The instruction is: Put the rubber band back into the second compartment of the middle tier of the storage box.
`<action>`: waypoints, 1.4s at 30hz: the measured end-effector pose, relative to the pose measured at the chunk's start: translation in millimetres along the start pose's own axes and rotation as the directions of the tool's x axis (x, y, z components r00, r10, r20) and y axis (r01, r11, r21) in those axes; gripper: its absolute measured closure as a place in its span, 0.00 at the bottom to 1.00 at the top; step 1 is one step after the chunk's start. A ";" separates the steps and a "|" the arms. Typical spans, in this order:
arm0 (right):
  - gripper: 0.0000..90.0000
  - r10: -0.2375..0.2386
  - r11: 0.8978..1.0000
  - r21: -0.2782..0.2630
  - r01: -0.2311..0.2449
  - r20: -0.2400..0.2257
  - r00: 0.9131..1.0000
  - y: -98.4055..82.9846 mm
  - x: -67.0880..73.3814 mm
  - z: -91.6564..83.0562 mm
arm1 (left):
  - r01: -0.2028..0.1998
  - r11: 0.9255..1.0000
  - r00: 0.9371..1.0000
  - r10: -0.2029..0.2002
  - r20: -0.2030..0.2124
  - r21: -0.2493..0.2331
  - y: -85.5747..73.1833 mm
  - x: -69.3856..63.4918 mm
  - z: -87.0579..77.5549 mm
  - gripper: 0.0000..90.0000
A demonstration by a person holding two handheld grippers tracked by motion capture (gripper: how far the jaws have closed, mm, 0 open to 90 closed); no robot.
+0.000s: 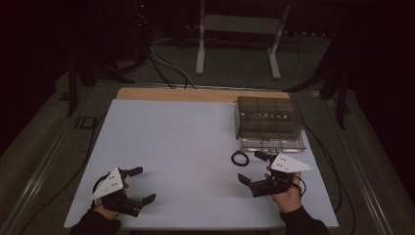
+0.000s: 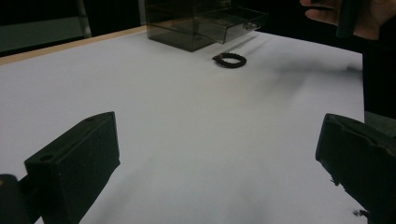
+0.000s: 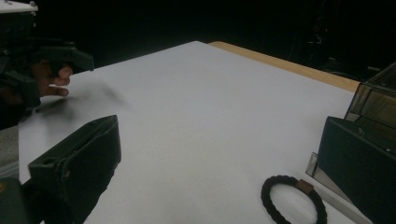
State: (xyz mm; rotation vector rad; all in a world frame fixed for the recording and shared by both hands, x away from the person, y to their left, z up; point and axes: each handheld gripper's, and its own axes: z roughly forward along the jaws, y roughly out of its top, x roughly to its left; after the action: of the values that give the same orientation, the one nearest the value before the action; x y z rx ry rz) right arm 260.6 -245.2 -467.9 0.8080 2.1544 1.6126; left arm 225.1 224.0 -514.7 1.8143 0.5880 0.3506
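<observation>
White table (image 1: 186, 161), smoked clear drawer box (image 1: 266, 117), drawer ajar, black bracelet (image 1: 240, 158) beside it, both hand-held grippers spread apart

Upper right of the high view: a drawer box (image 1: 268, 122) of smoky, see-through plastic, glossy, with faint glints on its top. We note a clearer look to the pulled-out drawer (image 2: 232, 21) in the left gripper view.

Table top: white sheet (image 1: 195, 161), matt and smooth, no sheen anywhere. Along its far edge, a strip of bare light wood (image 1: 195, 94).

Lower right of the right gripper view: a black bracelet (image 3: 293, 200), braided cord by the look of it, rough and matt, with one small brown tab we cannot identify.

Gripper jaws in both gripper views: black, matt, looks like moulded plastic; edges slightly chipped on the left gripper (image 2: 219, 163). Grey plate (image 1: 289, 164) on the right gripper: flat, matt.
</observation>
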 end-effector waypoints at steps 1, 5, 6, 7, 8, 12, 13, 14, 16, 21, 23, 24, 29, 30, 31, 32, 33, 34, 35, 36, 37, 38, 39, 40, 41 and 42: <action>0.00 -0.003 1.000 0.003 0.003 0.011 1.000 0.5 -0.3 1.6 | -0.002 1.000 1.000 0.002 0.001 0.001 0.1 -0.1 0.0 0.00; 0.00 -0.002 1.000 0.016 0.001 0.033 0.999 1.6 -2.1 9.0 | 0.000 1.000 1.000 0.000 0.002 0.000 0.1 -0.1 0.0 0.00; 0.00 0.002 1.000 0.020 -0.003 0.033 0.999 1.6 -2.4 11.1 | 0.000 1.000 1.000 0.000 0.002 0.000 0.1 -0.1 0.0 0.00; 0.00 0.002 1.000 0.027 -0.003 0.040 0.999 1.5 -2.4 13.3 | 0.000 1.000 1.000 0.000 0.004 0.002 0.2 -0.2 0.1 0.00; 0.00 0.000 0.999 0.033 -0.002 0.049 0.999 1.3 -2.5 15.6 | 0.000 1.000 1.000 0.000 0.004 0.001 0.3 -0.1 0.1 0.00; 0.00 0.005 0.999 0.041 -0.008 0.083 0.997 -2.3 -3.0 23.2 | -0.001 1.000 1.000 0.001 0.003 -0.001 0.5 -0.1 -1.0 0.00; 0.00 0.007 0.999 0.047 -0.011 0.088 0.996 -3.1 -3.6 24.6 | -0.002 1.000 1.000 0.002 0.003 -0.002 0.7 0.0 -1.2 0.00; 0.00 0.006 0.999 0.049 -0.011 0.101 0.995 -4.1 -4.0 25.9 | 0.000 1.000 1.000 0.000 0.002 -0.004 0.7 0.1 -1.5 0.00; 0.00 0.009 0.998 0.056 -0.015 0.113 0.994 -6.4 -5.2 28.6 | 0.001 1.000 1.000 -0.001 0.002 -0.007 0.5 0.2 -1.9 0.00; 0.00 -0.001 0.995 0.098 -0.012 0.131 0.991 -13.1 -7.1 35.2 | 0.000 1.000 1.000 0.000 0.004 -0.007 0.6 -0.2 -1.6 0.00; 0.00 0.000 0.993 0.117 -0.017 0.145 0.989 -15.7 -8.9 37.8 | -0.005 1.000 1.000 0.005 0.004 -0.002 0.6 -0.3 -1.5 0.00; 0.00 0.000 0.993 0.117 -0.017 0.145 0.989 -15.7 -8.9 37.8 | -0.005 1.000 1.000 0.005 0.004 -0.002 0.6 -0.3 -1.5 0.00; 0.00 0.017 0.991 0.127 -0.040 0.175 0.984 -20.5 -15.5 40.1 | -0.003 1.000 1.000 0.003 0.004 -0.004 0.5 -0.6 -1.4 0.00; 0.00 0.018 0.990 0.136 -0.044 0.187 0.982 -20.9 -16.4 40.0 | -0.004 1.000 1.000 0.004 0.005 -0.003 0.6 -0.6 -1.2 0.00; 0.03 0.021 0.988 0.148 -0.051 0.195 0.981 -21.1 -17.2 39.9 | -0.001 1.000 1.000 0.001 0.005 -0.006 0.8 -0.5 -1.1 0.00; 0.05 0.026 0.986 0.158 -0.060 0.208 0.978 -21.5 -18.2 39.7 | 0.001 1.000 1.000 -0.001 0.004 -0.007 0.8 -0.5 -1.2 0.00; 0.05 0.032 0.984 0.163 -0.068 0.217 0.976 -22.3 -19.4 39.6 | 0.001 1.000 1.000 -0.001 0.004 -0.007 0.7 -0.6 -1.3 0.00; 0.05 0.044 0.981 0.173 -0.083 0.219 0.975 -23.0 -20.7 39.9 | -0.001 1.000 1.000 0.001 0.004 -0.006 0.6 -0.7 -1.4 0.00; 0.05 0.061 0.976 0.190 -0.104 0.220 0.974 -23.7 -21.8 40.3 | -0.001 1.000 1.000 0.001 0.005 -0.005 0.6 -0.6 -1.4 0.00; 0.06 0.069 0.971 0.207 -0.118 0.227 0.971 -24.3 -22.6 41.0 | -0.001 1.000 1.000 0.001 0.006 -0.006 0.7 -0.4 -1.5 0.00; 0.06 0.071 0.968 0.219 -0.124 0.234 0.970 -25.0 -23.3 41.7 | 0.001 1.000 1.000 -0.001 0.005 -0.007 0.7 -0.2 -1.6 0.00; 0.06 0.076 0.966 0.225 -0.130 0.234 0.969 -25.7 -24.1 42.3 | 0.003 1.000 1.000 -0.003 0.005 -0.008 0.6 -0.2 -1.7 0.00; 0.09 0.084 0.963 0.230 -0.140 0.239 0.967 -26.1 -24.9 43.0 | 0.000 1.000 1.000 0.000 0.004 -0.006 0.5 -0.3 -1.7 0.00; 0.13 0.091 0.961 0.232 -0.152 0.255 0.963 -26.3 -25.2 43.8 | -0.001 1.000 1.000 0.001 0.005 -0.004 0.4 -0.4 -1.6 0.00; 0.14 0.096 0.959 0.234 -0.159 0.261 0.960 -26.5 -25.8 44.4 | -0.001 1.000 1.000 0.001 0.007 -0.003 0.5 -0.3 -1.5 0.00; 0.15 0.095 0.957 0.239 -0.162 0.270 0.958 -26.8 -26.3 45.1 | -0.001 1.000 1.000 0.001 0.005 -0.004 0.7 -0.2 -1.4 0.00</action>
State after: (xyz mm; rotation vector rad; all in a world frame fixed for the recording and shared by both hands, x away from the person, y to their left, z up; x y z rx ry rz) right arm 300.5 -232.2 -508.9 1.1892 2.1856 1.2139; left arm 224.3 224.9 -513.6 1.8113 0.5821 0.3475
